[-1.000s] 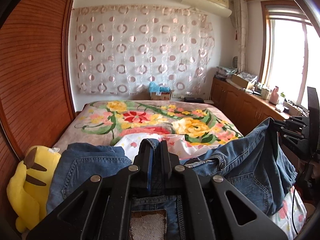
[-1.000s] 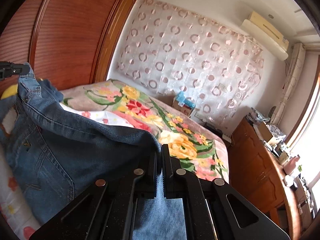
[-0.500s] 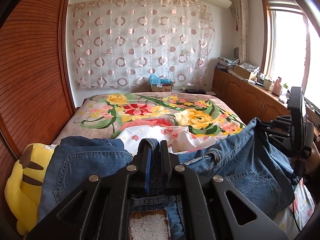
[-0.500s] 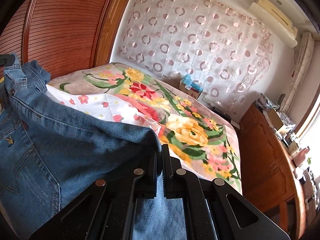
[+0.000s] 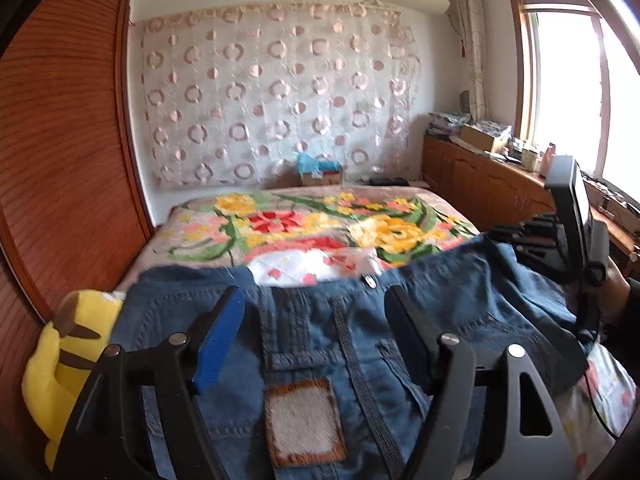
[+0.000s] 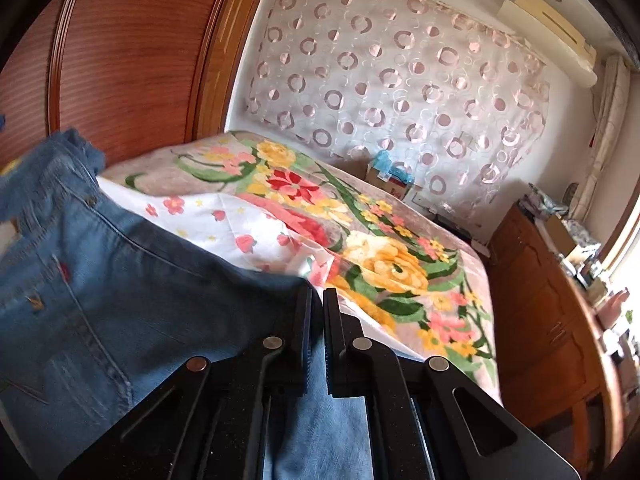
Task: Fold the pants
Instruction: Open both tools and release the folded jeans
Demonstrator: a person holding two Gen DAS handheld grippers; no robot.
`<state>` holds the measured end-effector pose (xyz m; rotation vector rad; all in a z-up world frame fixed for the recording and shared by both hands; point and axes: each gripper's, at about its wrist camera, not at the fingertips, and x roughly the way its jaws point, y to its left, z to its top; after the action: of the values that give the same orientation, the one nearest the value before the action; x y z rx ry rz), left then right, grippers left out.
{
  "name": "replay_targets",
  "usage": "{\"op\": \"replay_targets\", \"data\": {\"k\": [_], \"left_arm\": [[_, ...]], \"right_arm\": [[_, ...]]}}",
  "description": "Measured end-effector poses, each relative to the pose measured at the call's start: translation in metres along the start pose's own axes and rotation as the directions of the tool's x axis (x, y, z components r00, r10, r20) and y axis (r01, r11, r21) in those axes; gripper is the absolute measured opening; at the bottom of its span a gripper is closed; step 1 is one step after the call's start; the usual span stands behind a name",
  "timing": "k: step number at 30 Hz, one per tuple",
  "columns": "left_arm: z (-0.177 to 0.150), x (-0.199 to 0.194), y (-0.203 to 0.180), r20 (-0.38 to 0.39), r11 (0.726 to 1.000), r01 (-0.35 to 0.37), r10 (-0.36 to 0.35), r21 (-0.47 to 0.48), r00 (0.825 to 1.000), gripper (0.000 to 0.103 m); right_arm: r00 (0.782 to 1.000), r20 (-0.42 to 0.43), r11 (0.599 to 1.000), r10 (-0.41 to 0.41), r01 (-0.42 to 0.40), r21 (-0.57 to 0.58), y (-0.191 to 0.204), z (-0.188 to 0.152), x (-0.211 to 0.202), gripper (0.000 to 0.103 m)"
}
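Blue denim pants [image 5: 320, 336] lie waistband-up across the near end of the bed, their brown-edged patch label [image 5: 305, 420] showing. My left gripper [image 5: 316, 304] is open above the waistband, its fingers apart and holding nothing. My right gripper [image 6: 317, 300] is shut on the pants' waist edge [image 6: 160, 292]; the denim stretches away to the left. The right gripper also shows at the right in the left wrist view [image 5: 556, 240], holding the far waist corner.
A floral blanket [image 5: 320, 224] covers the bed, with a white flowered sheet [image 6: 224, 220] under the pants. A yellow plush toy [image 5: 60, 360] sits at the left by the wooden wardrobe [image 5: 60, 160]. Wooden cabinets [image 6: 552, 320] run along the right.
My left gripper has opened and let go of the waistband, which has dropped flat. My right gripper stays shut on the denim and has moved lower.
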<state>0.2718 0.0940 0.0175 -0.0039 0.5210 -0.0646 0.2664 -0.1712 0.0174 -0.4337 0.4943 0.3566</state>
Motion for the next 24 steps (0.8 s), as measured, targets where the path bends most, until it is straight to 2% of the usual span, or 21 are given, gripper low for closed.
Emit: {"op": "replay_targets", "data": {"k": [1,2,3,10,17,24], "left_arm": [[-0.002,0.0,-0.002,-0.008,1.0,0.017,-0.017,-0.005,1.0,0.073],[-0.005,0.0,-0.005,-0.013,1.0,0.026,-0.026,-0.007,1.0,0.073],[-0.008,0.0,-0.008,-0.022,0.999,0.036,-0.036,-0.007,0.999,0.073],[-0.03,0.003,-0.041,-0.088,0.992,0.127,-0.127,0.005,0.988,0.073],[-0.045,0.009,-0.067,-0.139,0.984,0.174,-0.167,0.039,0.976,0.074],[-0.056,0.014,-0.076,-0.175,0.981,0.186,-0.174,0.053,0.969,0.074]], "right_arm": [[1.0,-0.004,1.0,0.014,-0.014,0.009,-0.002,-0.001,-0.003,0.012],[1.0,-0.004,1.0,0.02,-0.02,0.016,-0.004,-0.003,-0.006,0.026],[1.0,0.004,0.999,0.027,-0.027,0.025,-0.005,-0.005,-0.012,0.033],[0.996,-0.016,0.993,0.09,-0.088,0.075,-0.024,-0.036,-0.059,0.033],[0.988,-0.093,0.985,0.123,-0.111,0.129,-0.045,-0.075,-0.093,0.033],[0.977,-0.164,0.979,0.136,-0.107,0.174,-0.051,-0.096,-0.114,0.033]]}}
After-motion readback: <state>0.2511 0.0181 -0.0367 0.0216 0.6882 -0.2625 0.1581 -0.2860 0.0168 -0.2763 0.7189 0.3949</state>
